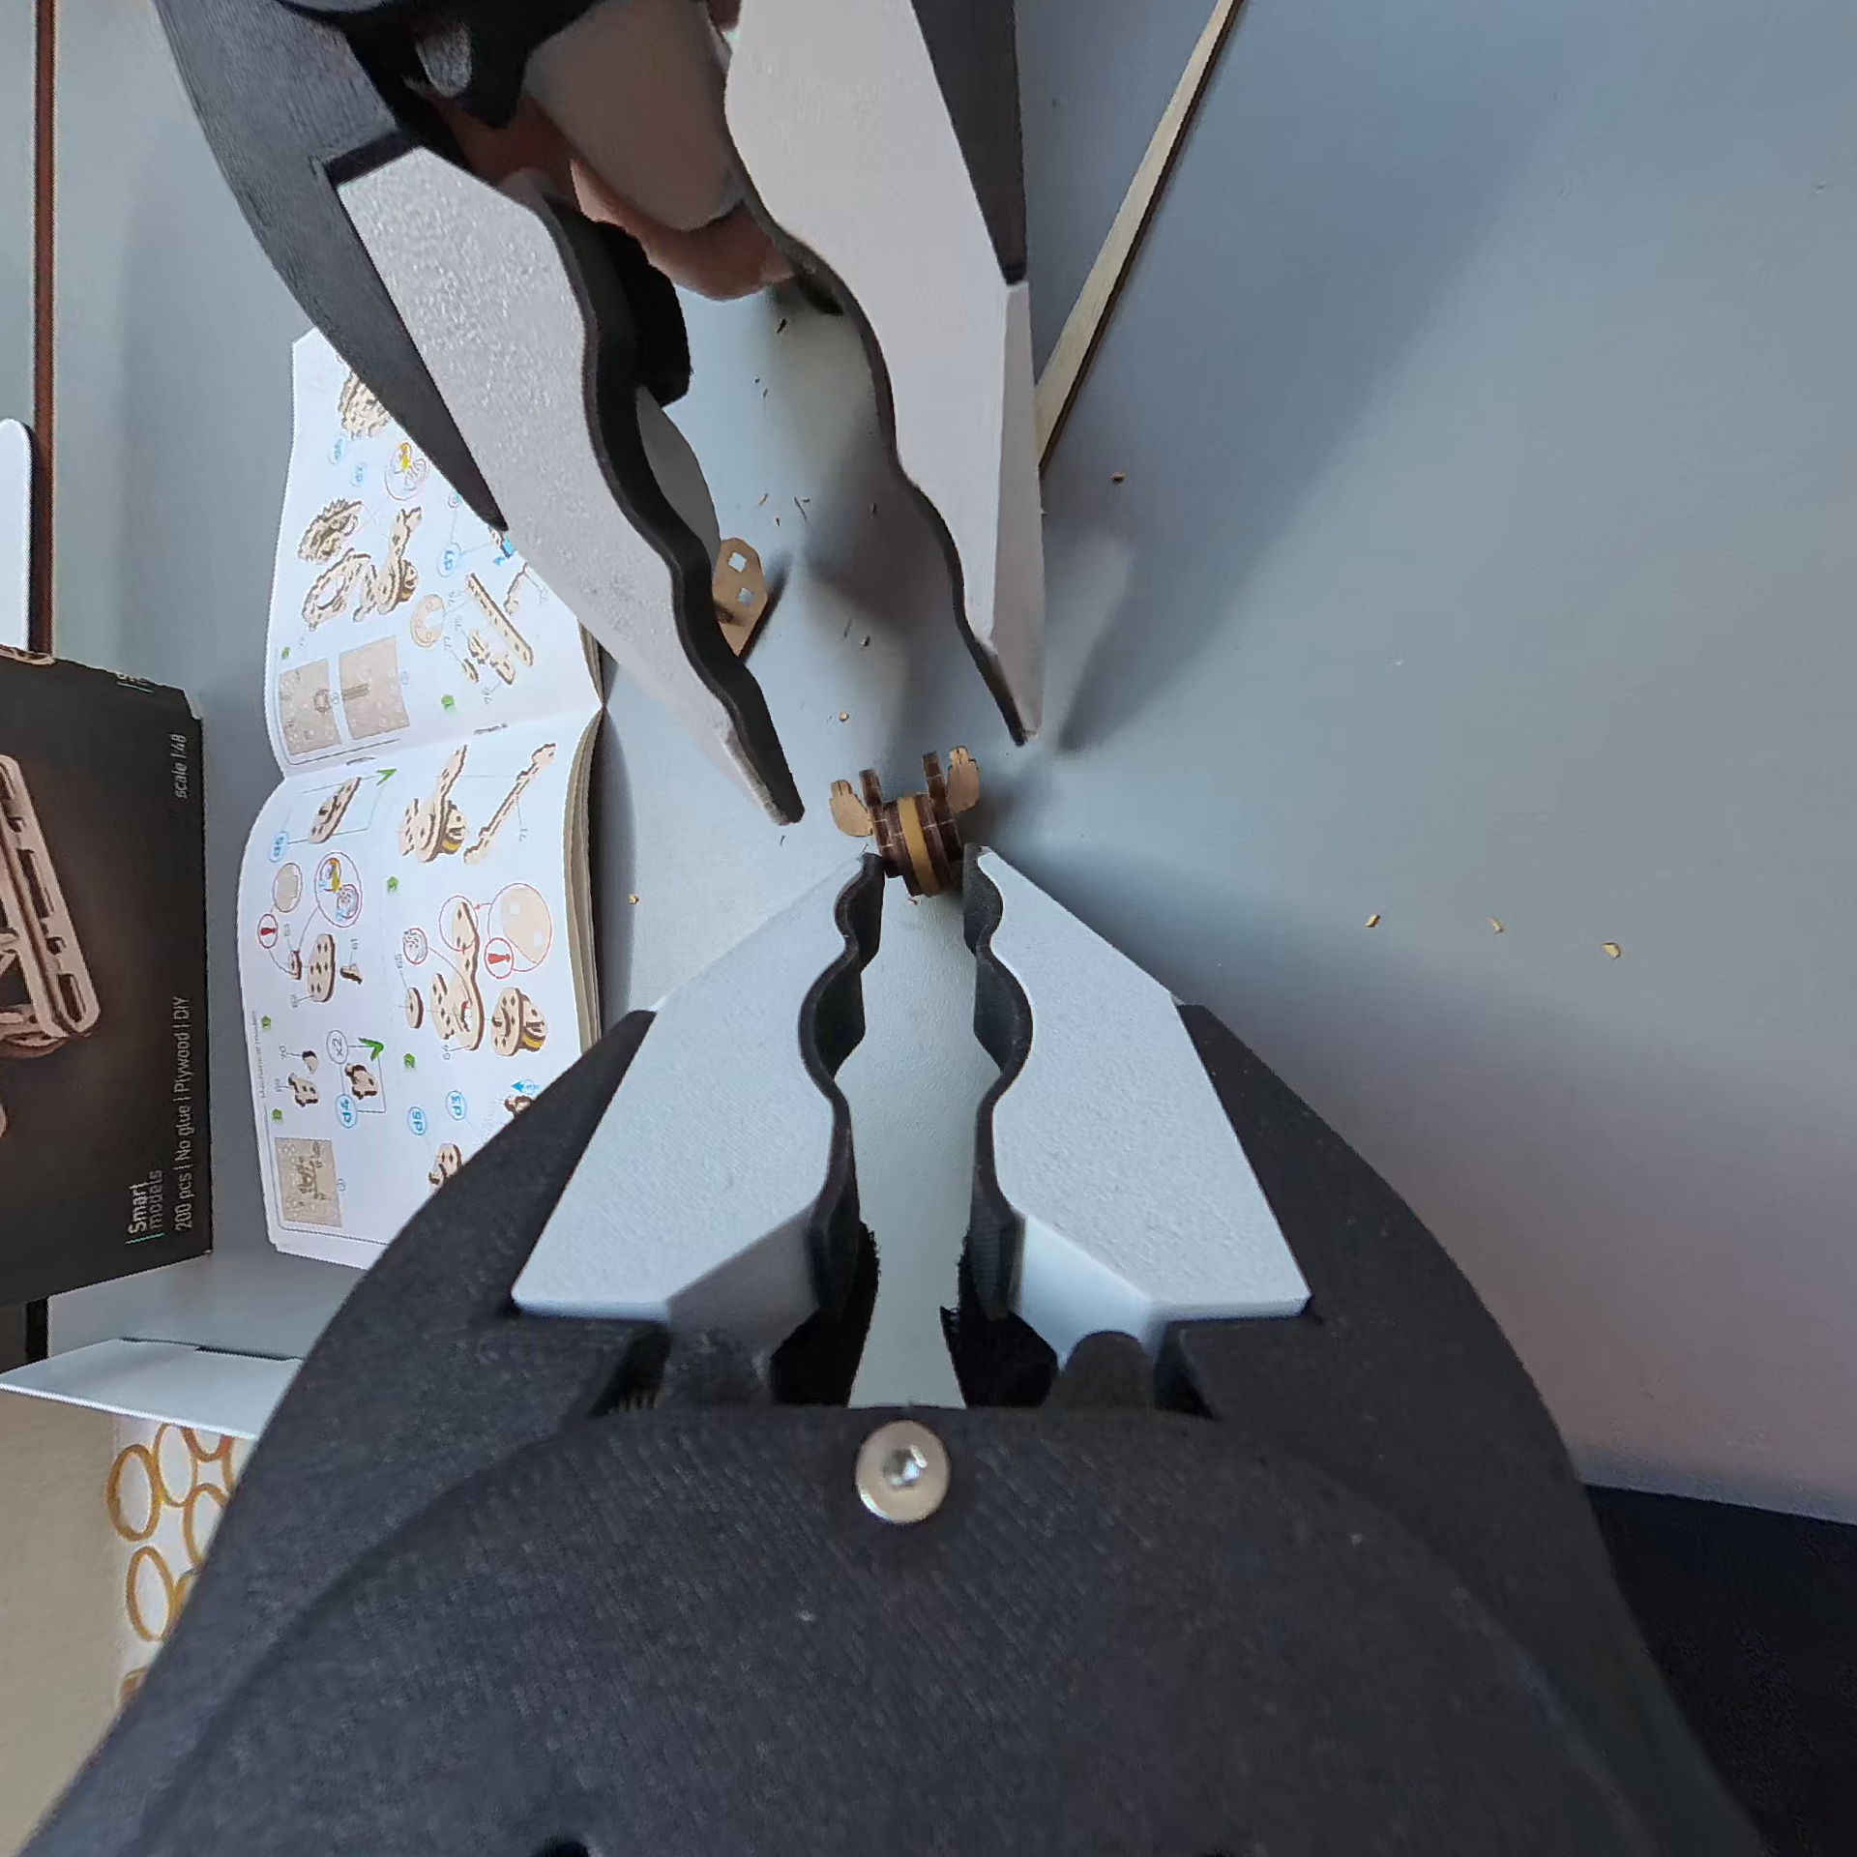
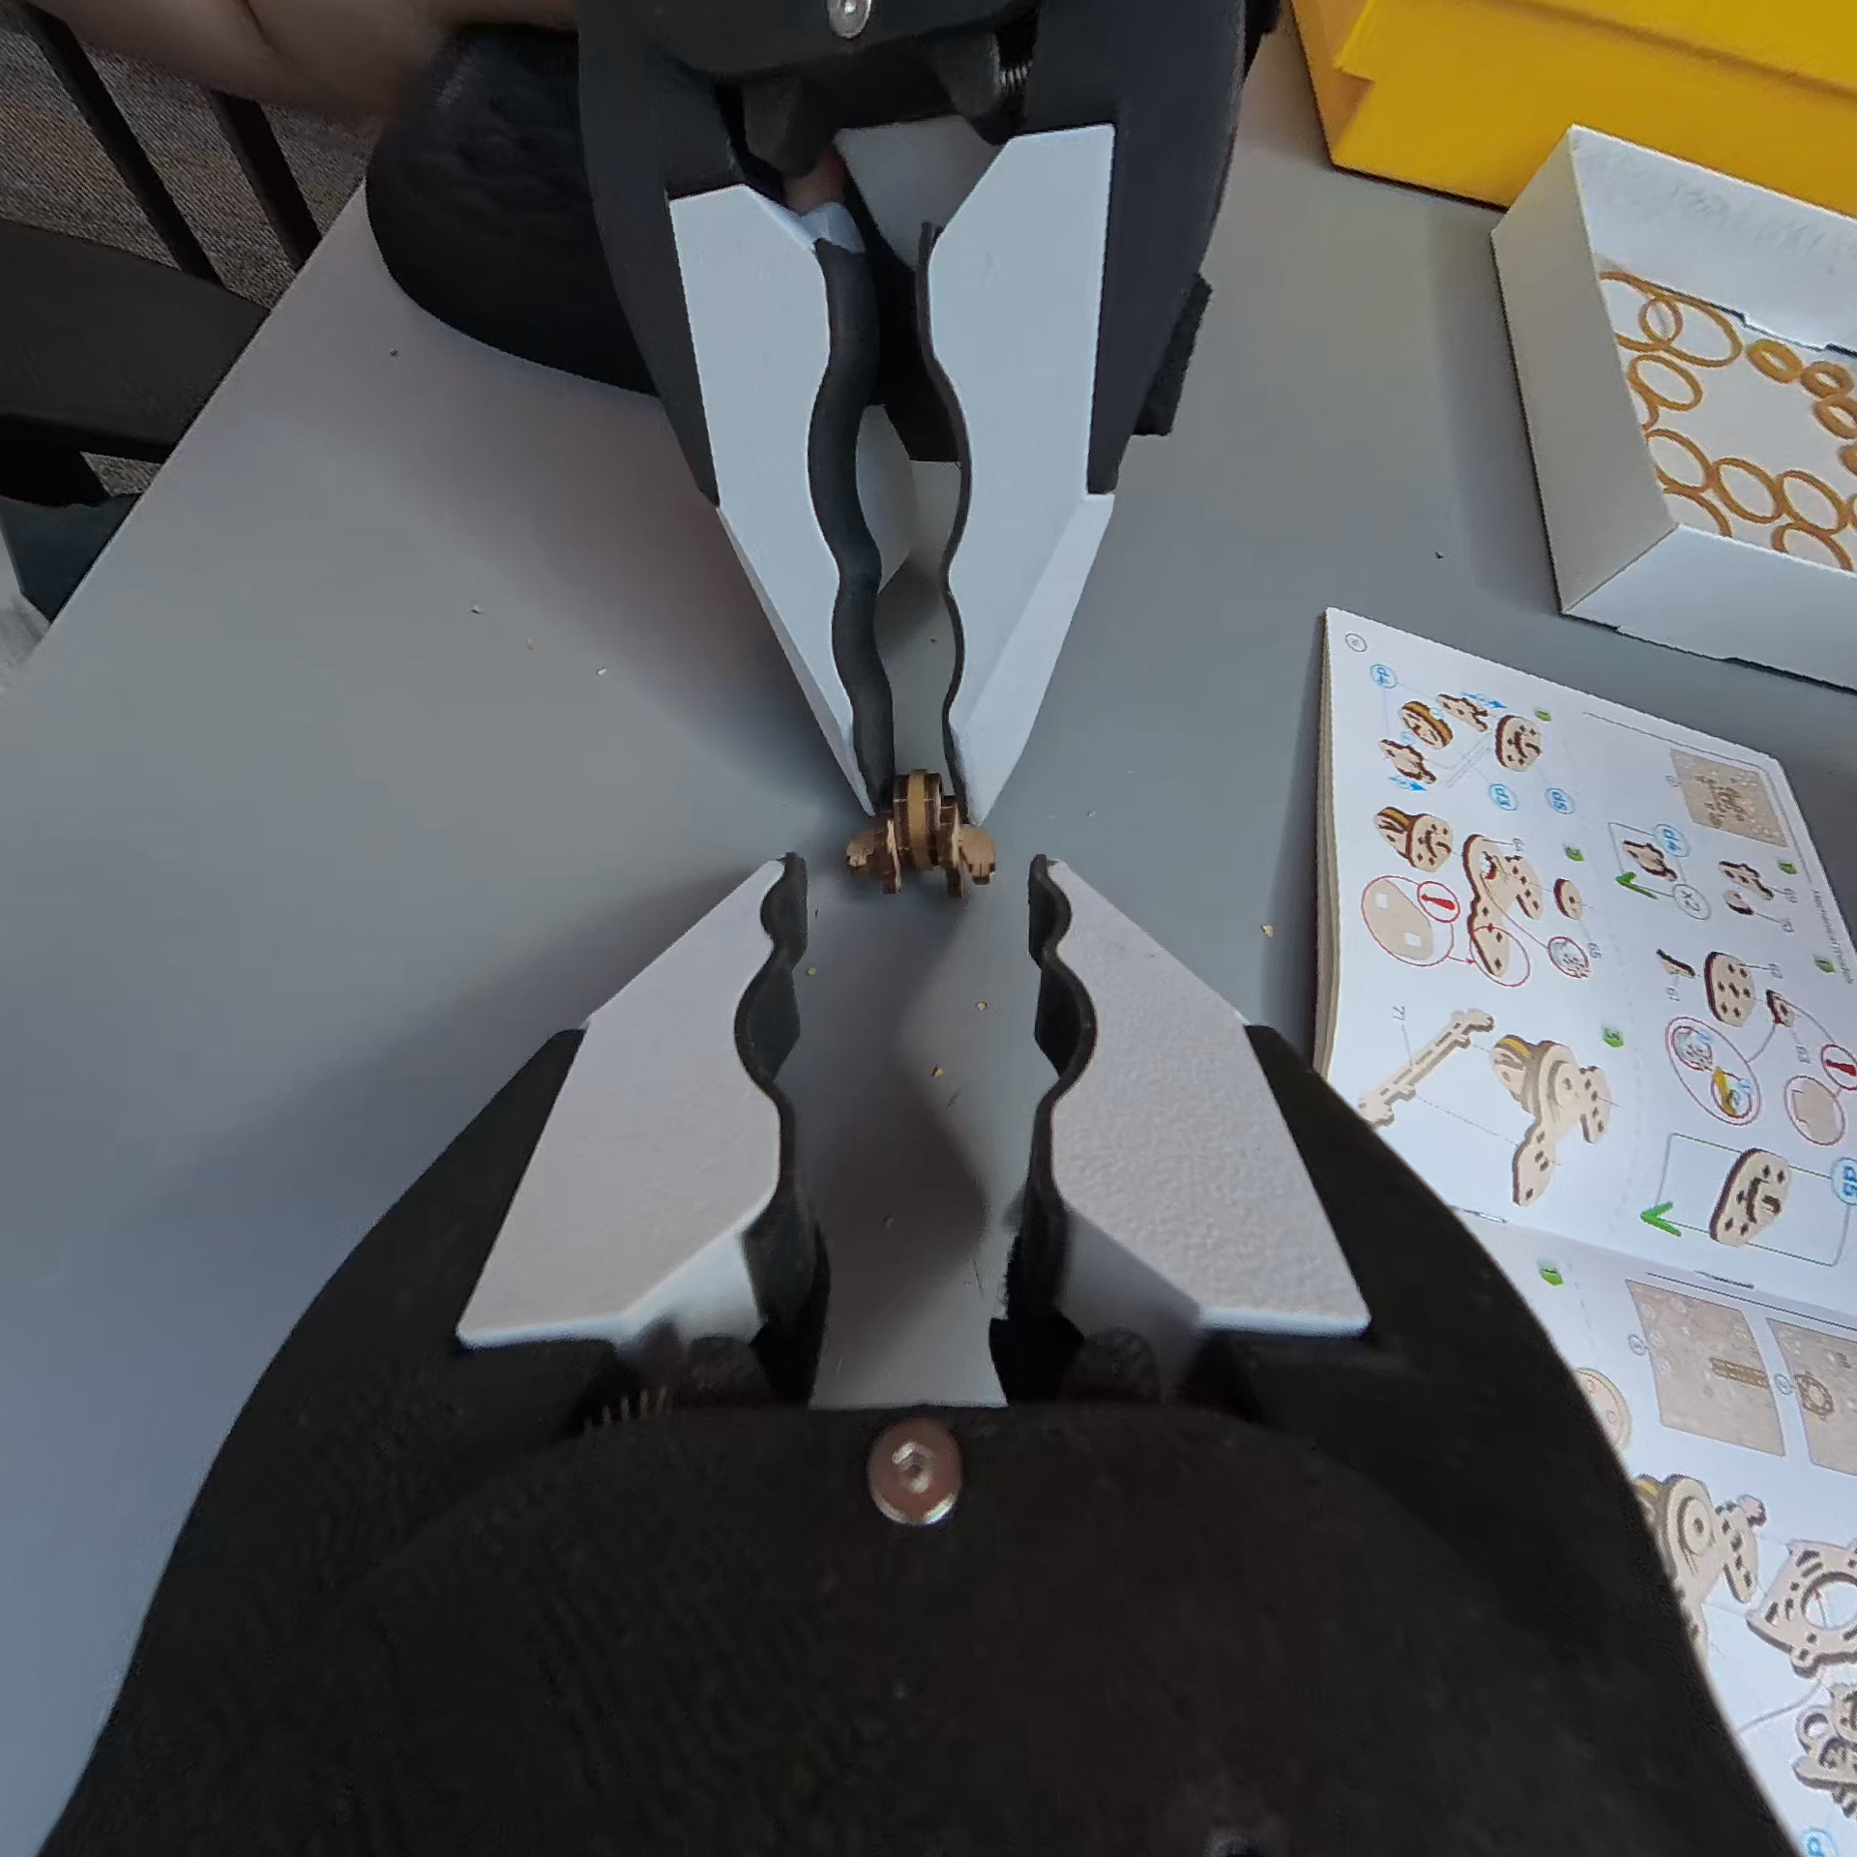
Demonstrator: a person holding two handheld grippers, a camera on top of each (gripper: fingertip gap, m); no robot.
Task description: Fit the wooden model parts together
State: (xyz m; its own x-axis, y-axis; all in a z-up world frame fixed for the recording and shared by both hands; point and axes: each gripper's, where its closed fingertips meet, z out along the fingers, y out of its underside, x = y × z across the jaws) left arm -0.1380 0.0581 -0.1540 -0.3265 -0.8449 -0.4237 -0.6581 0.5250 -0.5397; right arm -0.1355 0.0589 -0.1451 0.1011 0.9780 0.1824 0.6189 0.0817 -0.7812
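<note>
A small wooden assembly (image 1: 909,829), a stack of discs with hand-shaped tabs on both sides, sits low on the grey table (image 1: 1407,703). My left gripper (image 1: 922,859) is shut on its disc stack. In the right wrist view the left gripper (image 2: 919,794) comes in from the top and pinches the assembly (image 2: 919,839). My right gripper (image 2: 916,864) is open and empty, its tips just short of the assembly on either side. In the left wrist view the right gripper (image 1: 906,772) comes down from above. A loose wooden part with two holes (image 1: 741,593) lies behind its finger.
An open instruction booklet (image 2: 1608,955) lies beside the work spot and also shows in the left wrist view (image 1: 422,904). A dark kit box (image 1: 100,955), a white box with ring patterns (image 2: 1708,402) and a yellow bin (image 2: 1558,80) stand at the edges. Wood crumbs dot the table (image 2: 402,804). My two grippers' fingertips are within a few centimetres of each other.
</note>
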